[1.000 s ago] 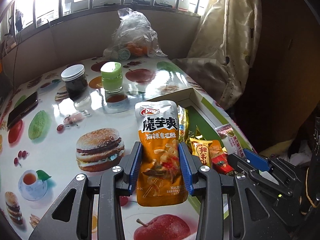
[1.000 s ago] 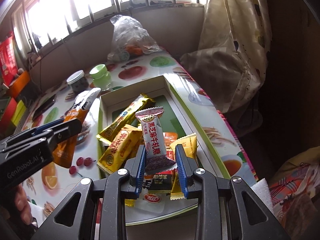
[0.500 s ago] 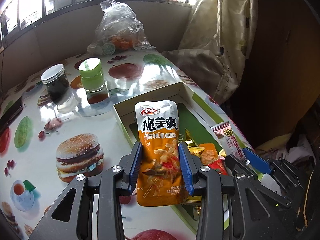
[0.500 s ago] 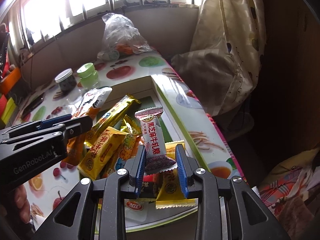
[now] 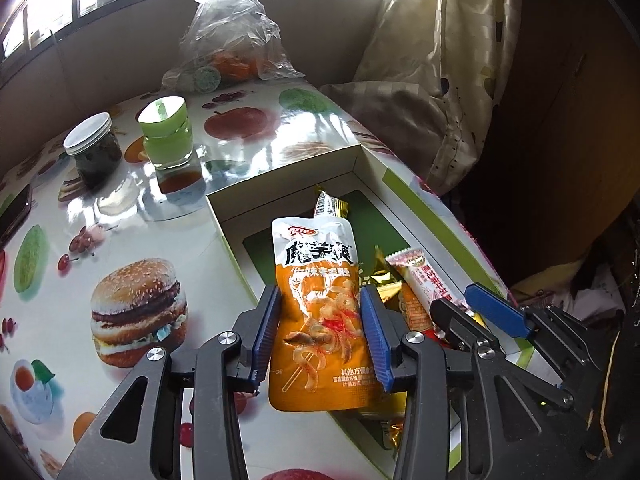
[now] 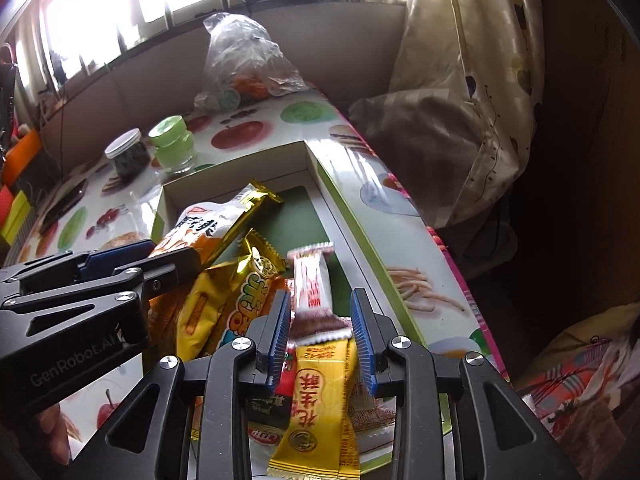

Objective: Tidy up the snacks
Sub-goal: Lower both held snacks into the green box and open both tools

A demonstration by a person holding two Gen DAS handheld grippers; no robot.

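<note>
A shallow white box (image 5: 288, 178) with a green floor lies on the food-print table and holds several yellow, gold and red snack packets (image 6: 248, 284). My left gripper (image 5: 320, 296) hangs over the box's near left part. Its jaws are opening, while both pads still touch the sides of an orange and white pouch (image 5: 312, 248) that stands upright between them. My right gripper (image 6: 321, 294) is over the box's near right part. It is shut on the crimped lower end of a white and red candy bar (image 6: 310, 280), which is blurred and tips forward. The candy bar (image 5: 420, 276) also shows beside the pouch.
A dark jar with a white lid (image 5: 94, 148) and a green-lidded jar (image 5: 166, 132) stand beyond the box. A clear plastic bag (image 5: 228, 52) sits at the far wall, a phone (image 5: 14, 212) at the left edge. A curtain (image 5: 432, 80) hangs by the table's right edge.
The left gripper carried the pouch from above the table to above the box, and its jaws stand slightly wider. The right gripper sank a little, and the candy bar tipped forward.
</note>
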